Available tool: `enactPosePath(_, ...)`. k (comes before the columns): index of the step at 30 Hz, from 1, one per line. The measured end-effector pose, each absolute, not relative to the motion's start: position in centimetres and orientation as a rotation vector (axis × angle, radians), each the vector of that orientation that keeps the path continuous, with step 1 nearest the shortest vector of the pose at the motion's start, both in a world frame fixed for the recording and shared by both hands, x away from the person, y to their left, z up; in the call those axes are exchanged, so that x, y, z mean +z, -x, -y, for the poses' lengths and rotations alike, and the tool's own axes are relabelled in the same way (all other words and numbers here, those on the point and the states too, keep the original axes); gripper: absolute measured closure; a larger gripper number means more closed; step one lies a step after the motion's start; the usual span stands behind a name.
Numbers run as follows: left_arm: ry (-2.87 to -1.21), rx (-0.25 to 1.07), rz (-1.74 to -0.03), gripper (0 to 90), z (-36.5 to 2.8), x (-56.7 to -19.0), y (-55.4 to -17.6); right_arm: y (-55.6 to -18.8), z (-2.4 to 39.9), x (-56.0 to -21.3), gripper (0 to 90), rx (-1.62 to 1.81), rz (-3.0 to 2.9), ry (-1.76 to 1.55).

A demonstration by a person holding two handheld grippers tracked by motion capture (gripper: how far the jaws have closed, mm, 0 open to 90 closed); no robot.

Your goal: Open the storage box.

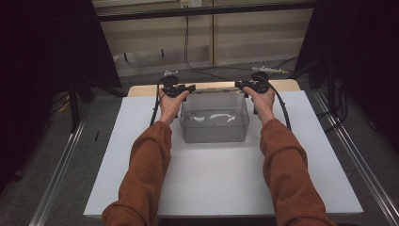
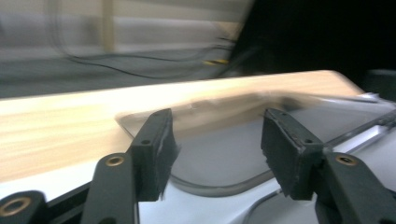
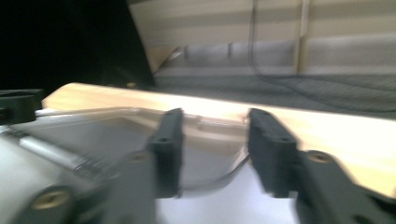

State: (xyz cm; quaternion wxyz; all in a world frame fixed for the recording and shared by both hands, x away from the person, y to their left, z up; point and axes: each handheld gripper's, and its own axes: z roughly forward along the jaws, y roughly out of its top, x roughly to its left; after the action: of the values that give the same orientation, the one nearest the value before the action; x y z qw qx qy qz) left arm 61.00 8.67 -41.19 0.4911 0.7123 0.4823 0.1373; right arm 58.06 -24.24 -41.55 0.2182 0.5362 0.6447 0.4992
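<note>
A clear plastic bin (image 1: 214, 128) stands on the white tabletop (image 1: 211, 181), toward its far edge. My left gripper (image 1: 187, 88) sits at the bin's far left corner and my right gripper (image 1: 241, 85) at its far right corner, both pointing inward along the rim. In the left gripper view, the left gripper (image 2: 217, 122) has its jaws well apart, with the bin's rounded corner rim (image 2: 219, 185) between them and no pad pressing on it. The right gripper (image 3: 215, 117) likewise stands open around the bin's corner (image 3: 93, 133).
A pale wooden strip (image 1: 141, 89) runs along the table's far edge behind the bin. Black curtains hang at both sides. Cables (image 1: 188, 56) lie on the grey floor beyond, and metal rails (image 1: 61, 165) flank the table.
</note>
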Motion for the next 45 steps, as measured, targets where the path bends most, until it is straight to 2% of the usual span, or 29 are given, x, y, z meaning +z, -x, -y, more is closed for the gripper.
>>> enactPosePath(2,-1.720,0.361,-1.169,32.4,-8.9,-41.4,-61.1,-58.0,24.4,-41.5,50.7,1.407,-1.762,-1.481)
enactPosePath(4,-1.711,0.355,-1.164,31.5,-9.1,-41.6,-61.2,-57.8,24.4,-41.4,48.3,1.401,-1.752,-1.456)
enactPosePath(10,-1.725,0.425,-1.132,22.8,-9.2,-41.2,-60.8,-57.3,24.6,-41.1,31.4,1.413,-1.730,-1.446)
enactPosePath(14,-1.717,0.415,-1.126,16.6,-9.3,-40.9,-60.6,-56.9,24.4,-41.0,25.9,1.396,-1.740,-1.416)
enactPosePath(15,-1.726,0.428,-1.099,15.1,-9.2,-40.8,-60.3,-56.7,24.3,-40.9,21.1,1.383,-1.740,-1.398)
enactPosePath(19,-1.730,0.448,-1.067,12.6,-9.2,-40.7,-59.8,-56.4,24.2,-40.8,16.0,1.376,-1.739,-1.374)
enactPosePath(22,-1.725,0.474,-1.045,9.3,-9.5,-40.7,-59.0,-55.7,24.1,-40.6,8.3,1.389,-1.728,-1.346)
enactPosePath(29,-1.723,0.489,-0.977,4.2,-10.7,-40.8,-57.1,-53.8,24.5,-40.3,5.2,1.384,-1.707,-1.295)
enactPosePath(45,-1.682,0.605,-0.913,3.7,-12.6,-40.1,-52.9,-49.1,24.4,-40.2,0.8,1.350,-1.693,-1.199)
